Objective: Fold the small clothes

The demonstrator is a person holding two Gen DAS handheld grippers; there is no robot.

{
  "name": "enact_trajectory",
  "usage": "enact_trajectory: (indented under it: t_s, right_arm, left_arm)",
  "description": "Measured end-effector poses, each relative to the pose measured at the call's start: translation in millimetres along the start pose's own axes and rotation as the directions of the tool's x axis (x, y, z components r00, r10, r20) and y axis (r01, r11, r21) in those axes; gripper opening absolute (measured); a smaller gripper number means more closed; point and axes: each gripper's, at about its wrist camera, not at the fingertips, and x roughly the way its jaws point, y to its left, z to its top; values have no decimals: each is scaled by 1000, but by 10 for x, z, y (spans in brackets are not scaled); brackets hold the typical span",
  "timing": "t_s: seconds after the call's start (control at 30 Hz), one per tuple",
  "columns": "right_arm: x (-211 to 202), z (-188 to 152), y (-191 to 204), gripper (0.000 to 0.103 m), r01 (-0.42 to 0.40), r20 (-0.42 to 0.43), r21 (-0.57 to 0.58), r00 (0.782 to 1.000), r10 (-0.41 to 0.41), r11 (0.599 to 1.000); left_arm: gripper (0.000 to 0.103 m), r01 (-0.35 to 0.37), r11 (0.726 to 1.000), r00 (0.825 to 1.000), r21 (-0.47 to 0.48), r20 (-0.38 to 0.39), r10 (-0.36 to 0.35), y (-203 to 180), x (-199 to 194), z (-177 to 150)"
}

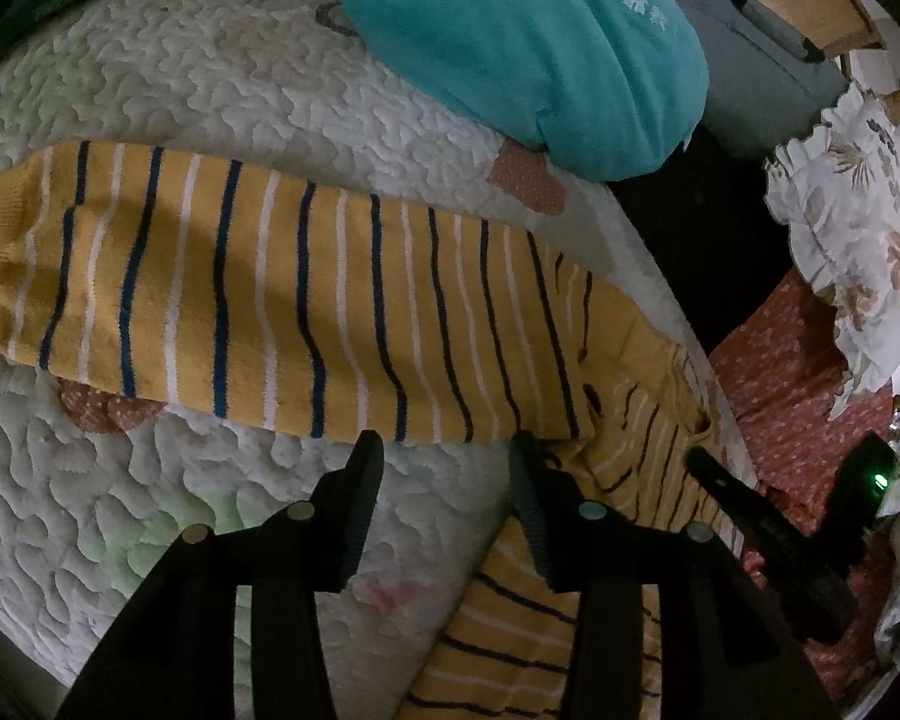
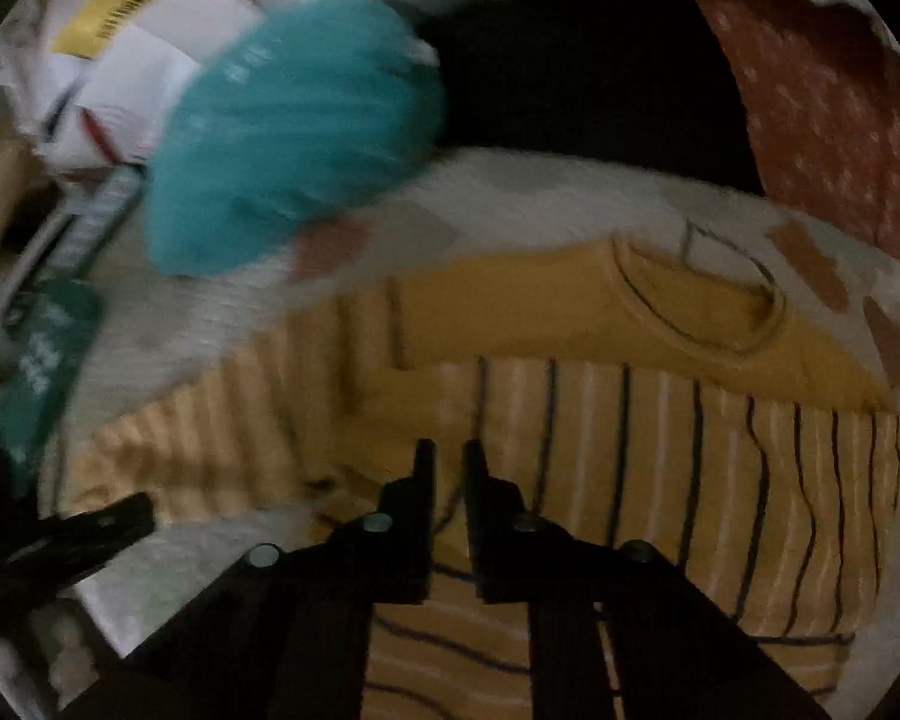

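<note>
On a white quilted bed [image 1: 198, 90], the left gripper [image 1: 447, 441] hovers with jaws spread wide, empty, just below the striped yellow shirt [image 1: 306, 306] sleeve at twelve o'clock. The right gripper [image 2: 449, 450], jaws nearly together, pinches the shirt's fabric.

Dim room, two fisheye views ringed in black.
The left wrist view stays sharp; the right smears the teal garment [image 2: 294, 132], and both bend at the edges.

Bare quilt [image 1: 168, 78] lies left; a teal bundle [image 1: 528, 42] blocks beyond.
</note>
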Motion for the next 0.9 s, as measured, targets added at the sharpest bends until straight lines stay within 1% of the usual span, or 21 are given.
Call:
enact_trajectory:
  t_s: [0.1, 0.17, 0.23, 0.3, 0.33, 0.37, 0.43, 0.47, 0.53, 0.57, 0.6, 0.63, 0.67, 0.7, 0.73, 0.77, 0.8, 0.83, 0.87, 0.9]
  right_arm:
    - [328, -17, 132, 10, 6, -42, 19, 999, -5, 1000]
    - [586, -73, 297, 10, -32, -105, 29, 994, 35, 999]
    - [775, -171, 470, 10, -70, -168, 27, 983, 74, 997]
    - [740, -206, 527, 10, -80, -155, 11, 985, 81, 997]
    - [675, -207, 491, 10, -128, -147, 25, 981, 130, 992]
    - [614, -212, 425, 10, -158, -138, 42, 977, 162, 987]
    - [377, -238, 174, 10, -152, -87, 69, 984, 158, 986]
    - [245, -258, -9, 10, -135, -57, 83, 988, 140, 987]
    - [-16, -334, -552, 10, -59, -3, 157, 998, 61, 986]
    - [-131, -391, -850, 10, -26, 18, 216, 1000, 23, 976]
    - [-224, -462, -1162, 10, 1, 27, 287, 1000, -9, 958]
    - [-286, -526, -1465, 10, 25, 24, 363, 999, -36, 931]
    - [-331, -630, -1791, 10, 62, 8, 444, 997, -74, 894]
    - [-351, -726, -2037, 10, 93, -13, 497, 995, -100, 863]
    - [-366, -838, -2304, 10, 142, -47, 548, 989, -140, 825]
    - [-410, -917, -2475, 10, 173, -57, 580, 983, -173, 796]
    - [-500, -997, -2632, 7, 164, -31, 620, 982, -184, 767]
    - [-606, -1035, -2709, 7, 194, -26, 646, 972, -232, 739]
    - [-684, -1038, -2698, 12, 248, -35, 644, 955, -296, 724]
    - [-738, -1032, -2692, 16, 278, -36, 632, 943, -331, 724]
  left_arm:
    - [42, -17, 1000, 1000, 13, 3, 17, -38, 23, -6]
    - [43, -25, 1000, 1000, 17, 6, 25, -53, 35, -4]
    - [43, -30, 999, 1000, 20, -1, 30, -67, 66, -1]
    - [43, -37, 999, 999, 21, -8, 37, -71, 98, -1]
    - [43, -42, 999, 999, 21, -13, 42, -69, 115, -1]
    - [43, -44, 999, 999, 19, -17, 44, -69, 127, -3]
    - [43, -48, 999, 998, 18, -27, 48, -56, 147, -8]
    - [43, -50, 999, 998, 16, -31, 50, -49, 155, -9]
    - [43, -47, 999, 998, 9, -39, 47, -35, 165, -12]
    - [43, -46, 999, 998, 7, -41, 46, -27, 168, -15]
    - [43, -48, 999, 998, 6, -42, 49, -22, 170, -16]
    - [43, -53, 999, 998, 4, -45, 53, -23, 181, -20]
    - [43, -55, 998, 997, 2, -49, 55, -21, 190, -23]
    - [43, -56, 998, 997, 2, -52, 56, -24, 199, -23]
    - [43, -59, 998, 997, 2, -52, 59, -31, 203, -20]
    - [43, -65, 998, 997, 1, -48, 65, -34, 198, -14]
    - [43, -72, 997, 997, -4, -38, 72, -24, 179, 1]
    - [43, -79, 997, 997, -11, -25, 79, 2, 144, 21]
    - [43, -92, 996, 996, -20, -6, 92, 45, 97, 49]
    - [43, -107, 994, 994, -30, 11, 107, 91, 54, 76]
